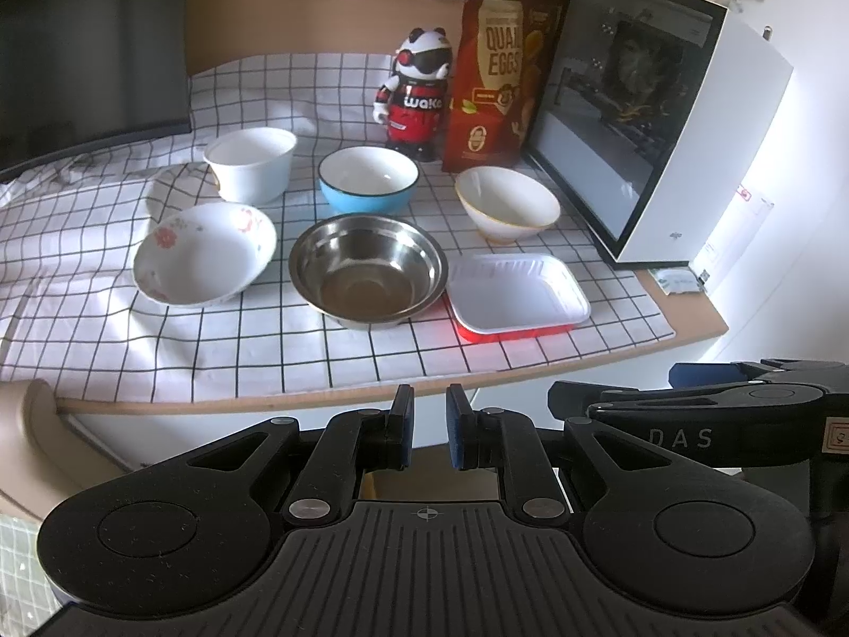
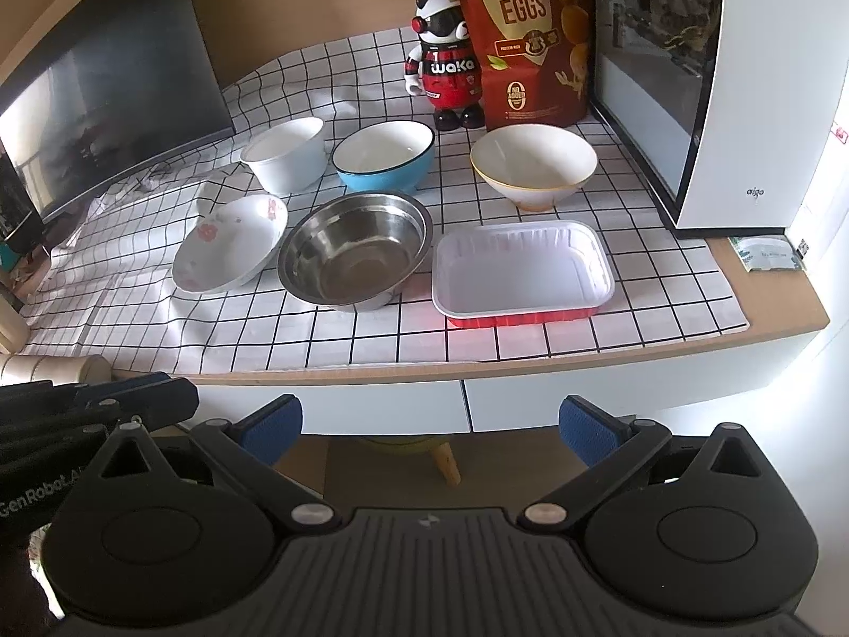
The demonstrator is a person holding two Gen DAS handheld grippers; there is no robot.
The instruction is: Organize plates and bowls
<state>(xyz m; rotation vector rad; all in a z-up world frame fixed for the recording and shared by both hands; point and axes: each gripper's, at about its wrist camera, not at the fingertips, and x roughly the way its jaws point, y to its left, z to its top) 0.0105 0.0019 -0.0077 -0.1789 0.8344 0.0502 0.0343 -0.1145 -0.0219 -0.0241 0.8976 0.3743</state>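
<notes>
Table (image 2: 769, 313) ahead of both grippers, covered by a black-grid white cloth (image 2: 339, 334). Dark monitor (image 2: 122, 101) far left of them, white glass-front PC case (image 2: 764, 106) far right.

Quail eggs bag (image 2: 530, 37) stands at the back, right of centre, with the panda figurine (image 2: 445, 69) just to its left.

Dishes sit in two rows, all upright, all empty. Near row, closest to the grippers, left to right:
- floral bowl (image 2: 228, 249), tilted on a cloth fold
- steel bowl (image 2: 355, 255), dead ahead, apparently touching the floral bowl's rim
- red-sided foil tray (image 2: 522, 270) with white inside, just right of the steel bowl

Far row, left to right:
- white bowl (image 2: 286, 154)
- blue bowl (image 2: 384, 156), near the white bowl
- cream gold-rim bowl (image 2: 533, 164), apart from the others, close in front of the bag

Left gripper (image 1: 430, 427): held short of the table edge, jaws nearly closed with a narrow gap, nothing between them.

Right gripper (image 2: 430, 424): also short of the edge, jaws spread wide, holding nothing. It shows at lower right in the left wrist view, level with the left gripper.
</notes>
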